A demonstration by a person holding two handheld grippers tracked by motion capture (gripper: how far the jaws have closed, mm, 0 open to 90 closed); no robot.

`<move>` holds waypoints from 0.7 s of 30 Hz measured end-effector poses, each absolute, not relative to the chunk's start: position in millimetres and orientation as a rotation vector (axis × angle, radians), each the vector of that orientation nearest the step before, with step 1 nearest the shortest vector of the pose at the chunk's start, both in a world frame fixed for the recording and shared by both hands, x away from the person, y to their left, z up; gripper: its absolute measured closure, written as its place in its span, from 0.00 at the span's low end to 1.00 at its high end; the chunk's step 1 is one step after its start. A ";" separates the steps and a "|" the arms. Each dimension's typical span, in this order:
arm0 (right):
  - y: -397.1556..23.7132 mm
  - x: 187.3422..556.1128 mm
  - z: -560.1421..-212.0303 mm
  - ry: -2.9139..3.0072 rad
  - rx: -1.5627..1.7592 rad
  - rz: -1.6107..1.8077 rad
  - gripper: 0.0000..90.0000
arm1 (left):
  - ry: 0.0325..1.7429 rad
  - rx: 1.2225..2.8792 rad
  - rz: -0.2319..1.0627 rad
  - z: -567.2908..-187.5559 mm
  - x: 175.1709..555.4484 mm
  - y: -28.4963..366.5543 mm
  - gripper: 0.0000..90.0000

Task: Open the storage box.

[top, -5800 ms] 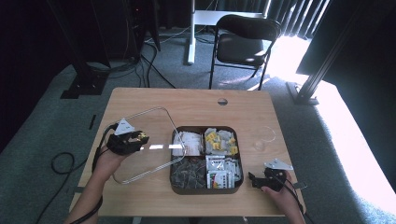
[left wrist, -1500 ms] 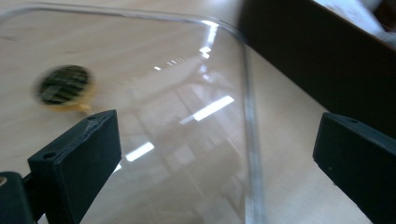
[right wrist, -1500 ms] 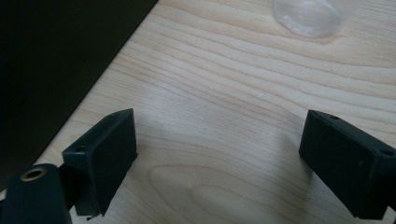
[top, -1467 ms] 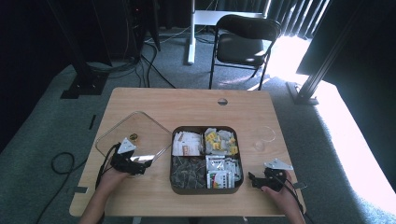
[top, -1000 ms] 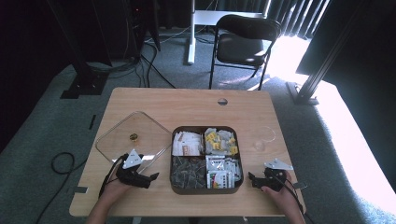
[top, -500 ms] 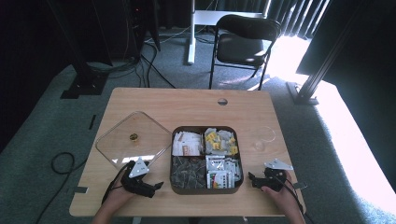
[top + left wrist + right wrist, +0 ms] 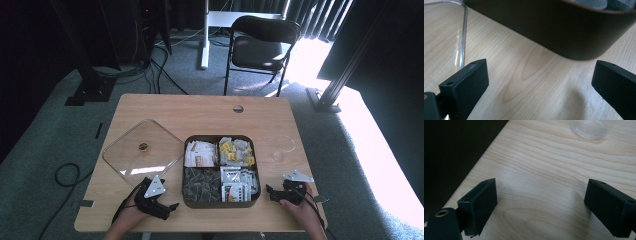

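Wooden tabletop (image 7: pixel 200 112): clear lid (image 7: pixel 142 152) lies flat, cornerwise, left of the dark tray (image 7: pixel 220 202); both grippers, left gripper (image 7: pixel 165 208) and right gripper (image 7: pixel 270 192), rest with jaws released beside the tray.

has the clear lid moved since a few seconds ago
Yes. The clear lid was held tilted against the brown box; it now lies flat on the table, apart from the box, to its left.

Light wood counter (image 7: pixel 165 107) on grey-green carpet (image 7: pixel 45 150). Black folding chair (image 7: pixel 260 45) sits on the far side of it. Dark curtains (image 7: pixel 310 10) at the back, hard sunlight (image 7: pixel 370 145) spilling across the floor, cables (image 7: pixel 165 70) trailing around.
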State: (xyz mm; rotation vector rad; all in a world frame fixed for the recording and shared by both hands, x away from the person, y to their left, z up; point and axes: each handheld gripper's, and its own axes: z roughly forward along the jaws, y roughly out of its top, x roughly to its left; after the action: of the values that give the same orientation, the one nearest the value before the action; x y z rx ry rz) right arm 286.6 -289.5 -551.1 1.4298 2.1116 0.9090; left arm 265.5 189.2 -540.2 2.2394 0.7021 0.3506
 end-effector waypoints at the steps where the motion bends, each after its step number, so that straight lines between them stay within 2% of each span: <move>1: -289.5 286.6 -551.1 2.112 1.429 0.909 0.12 | 0.702 2.245 0.353 -541.2 265.0 189.4 0.01; 21: -289.5 286.5 -551.1 2.112 1.430 0.909 0.12 | 0.755 2.295 0.318 -547.2 266.7 186.5 0.02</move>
State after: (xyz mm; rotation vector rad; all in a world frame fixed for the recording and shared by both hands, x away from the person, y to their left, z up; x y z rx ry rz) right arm 286.5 -289.5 -551.1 1.4299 2.1119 0.9089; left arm 266.7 186.5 -547.2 2.2954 0.7553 0.3176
